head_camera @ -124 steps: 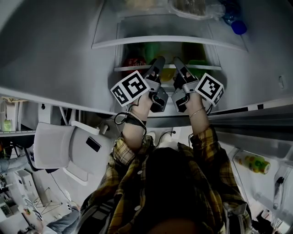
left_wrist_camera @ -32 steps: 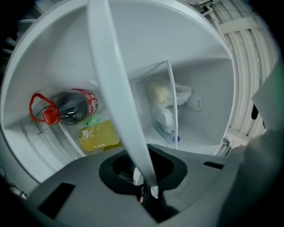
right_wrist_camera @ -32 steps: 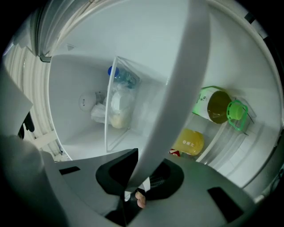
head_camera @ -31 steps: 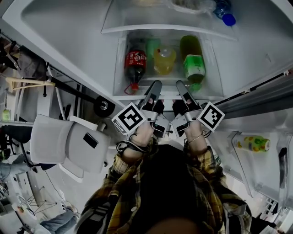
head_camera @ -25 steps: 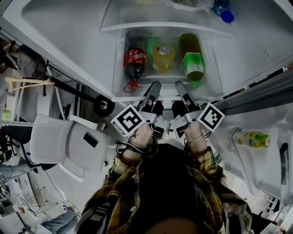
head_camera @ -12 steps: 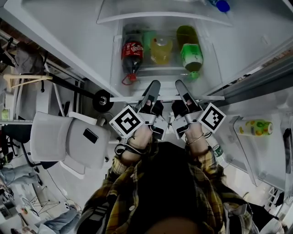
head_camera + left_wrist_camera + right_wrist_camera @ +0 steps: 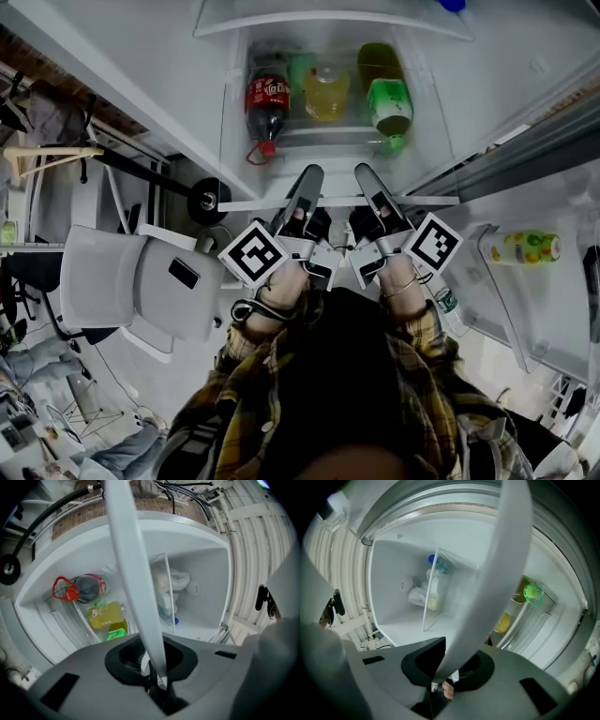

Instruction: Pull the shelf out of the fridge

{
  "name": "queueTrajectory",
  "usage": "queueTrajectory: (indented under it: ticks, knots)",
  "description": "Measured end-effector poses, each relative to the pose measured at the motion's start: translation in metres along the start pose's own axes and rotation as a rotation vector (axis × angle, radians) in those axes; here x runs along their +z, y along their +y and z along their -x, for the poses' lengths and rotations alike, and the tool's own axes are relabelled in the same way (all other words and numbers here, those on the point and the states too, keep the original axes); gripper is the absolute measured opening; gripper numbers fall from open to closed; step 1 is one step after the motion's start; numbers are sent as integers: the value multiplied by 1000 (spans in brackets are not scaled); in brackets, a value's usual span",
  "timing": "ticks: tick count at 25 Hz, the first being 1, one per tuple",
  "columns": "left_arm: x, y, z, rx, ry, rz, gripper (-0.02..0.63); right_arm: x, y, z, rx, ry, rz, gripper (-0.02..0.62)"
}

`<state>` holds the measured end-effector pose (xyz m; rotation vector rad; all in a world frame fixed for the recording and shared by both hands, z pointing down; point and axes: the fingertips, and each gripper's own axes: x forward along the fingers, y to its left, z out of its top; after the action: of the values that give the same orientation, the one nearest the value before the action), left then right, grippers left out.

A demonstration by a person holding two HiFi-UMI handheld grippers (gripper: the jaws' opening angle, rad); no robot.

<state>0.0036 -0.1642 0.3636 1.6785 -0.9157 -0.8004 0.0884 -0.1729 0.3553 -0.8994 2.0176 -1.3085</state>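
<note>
The fridge shelf, a glass pane with a white front trim (image 7: 246, 203), sticks out of the fridge toward me. My left gripper (image 7: 305, 187) and right gripper (image 7: 367, 183) sit side by side at the trim's middle, each shut on it. In the left gripper view the trim (image 7: 126, 550) runs down between the jaws of the left gripper (image 7: 157, 663). In the right gripper view the trim (image 7: 506, 550) enters the right gripper (image 7: 449, 667) likewise. Under the glass lie a cola bottle (image 7: 267, 101), a yellow bottle (image 7: 328, 94) and a green bottle (image 7: 386, 98).
A second glass shelf (image 7: 328, 21) stays in the fridge above. The open door's bin at the right holds a small bottle (image 7: 525, 247). A white chair (image 7: 131, 281) and a caster wheel (image 7: 204, 200) stand at the left.
The shelf has come further out of the fridge with both grippers still clamped on its front trim. The bottles beneath and the fridge interior have shifted up the head view.
</note>
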Motion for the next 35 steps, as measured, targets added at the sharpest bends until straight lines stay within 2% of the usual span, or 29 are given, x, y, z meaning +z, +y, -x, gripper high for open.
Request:
queueTrajectory:
  ticks: [35]
  knots:
    - [-8, -5, 12, -12, -4, 8, 48, -6, 5, 12, 8, 21, 11, 61]
